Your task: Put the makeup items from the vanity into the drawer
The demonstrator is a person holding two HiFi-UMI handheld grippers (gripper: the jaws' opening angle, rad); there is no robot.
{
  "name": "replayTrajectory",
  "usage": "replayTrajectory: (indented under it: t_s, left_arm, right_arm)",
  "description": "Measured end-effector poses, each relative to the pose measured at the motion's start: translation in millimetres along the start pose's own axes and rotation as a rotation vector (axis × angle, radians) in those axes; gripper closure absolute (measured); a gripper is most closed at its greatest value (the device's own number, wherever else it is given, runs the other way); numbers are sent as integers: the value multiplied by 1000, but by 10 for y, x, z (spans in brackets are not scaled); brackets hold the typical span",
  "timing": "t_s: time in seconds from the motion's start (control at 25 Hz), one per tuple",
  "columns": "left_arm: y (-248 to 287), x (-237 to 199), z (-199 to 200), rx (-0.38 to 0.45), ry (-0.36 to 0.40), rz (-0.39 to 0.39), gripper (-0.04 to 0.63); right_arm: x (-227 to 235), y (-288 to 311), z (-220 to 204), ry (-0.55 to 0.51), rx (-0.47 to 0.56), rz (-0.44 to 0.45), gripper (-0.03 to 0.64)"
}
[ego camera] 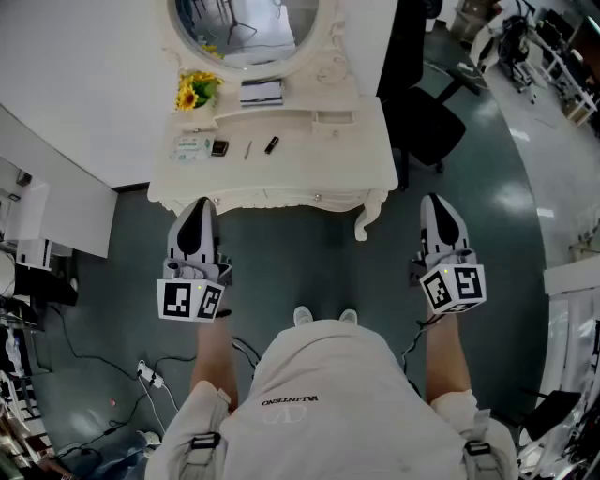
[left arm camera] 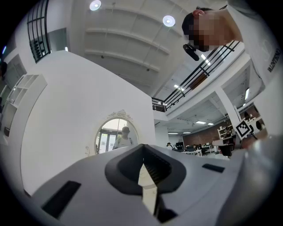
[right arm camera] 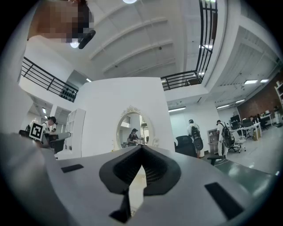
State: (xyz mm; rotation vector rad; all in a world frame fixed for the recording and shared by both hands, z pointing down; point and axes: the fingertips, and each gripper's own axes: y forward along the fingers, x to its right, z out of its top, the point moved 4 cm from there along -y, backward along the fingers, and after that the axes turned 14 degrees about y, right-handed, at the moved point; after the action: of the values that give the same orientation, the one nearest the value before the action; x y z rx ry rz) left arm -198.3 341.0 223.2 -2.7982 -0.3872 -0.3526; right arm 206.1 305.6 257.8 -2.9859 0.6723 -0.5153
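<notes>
Both left tool (ego camera: pixel 197 211) and right tool (ego camera: pixel 439 208) are hanging clenched, empty, short of the desk (ego camera: pixel 309 164).
Head view: makeup items (ego camera: pixel 218 147) are lying on it below the mirror (ego camera: pixel 248 28). Gripper views, left then right: jaws are meeting on nothing. Approach seems to be starting; next, one tool needs opening over an item.

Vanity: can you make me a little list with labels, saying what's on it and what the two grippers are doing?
vanity: white, in front of the person
drawer: shut
on top: pale packet, small dark case, thin stick, dark tube
shelf: sunflowers, striped box
left gripper: shut, empty, near the front edge
right gripper: shut, empty, off to the vanity's right
</notes>
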Motion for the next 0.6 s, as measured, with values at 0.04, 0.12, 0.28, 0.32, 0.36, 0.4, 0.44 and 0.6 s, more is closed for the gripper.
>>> replayTrajectory:
  t_s: [0.04,0.12,0.28,0.32,0.36,0.4,0.44,0.6]
  left_arm:
    - [7,-29,-19,-1,-1,0,595]
    - [14,-80,-53,-4,-3,-2,595]
    - [10,-142,-100,-12,-8,-8,595]
    - [12,-158,-116,-13,-9,-11,595]
    - [15,-174,-134,-12,-10,-13,595]
    - [16,-191,-151,-11,-11,-15,595]
    - [17,-208,-166,-9,-12,-17,595]
    - [27,-273,-215,-1,-20,-29,595]
  right_arm:
    - [-16,23,-12,0,0,0,607]
    - [-45,63,-33,3,-1,-1,607]
    - [-87,121,-49,35,4,-12,606]
    - [-101,140,-58,38,7,-15,606]
    - [-116,156,-70,39,9,-19,606]
    - [-130,168,-87,39,9,-27,606]
    - [-143,175,-105,38,7,-35,606]
    - [-253,219,-155,38,10,-45,606]
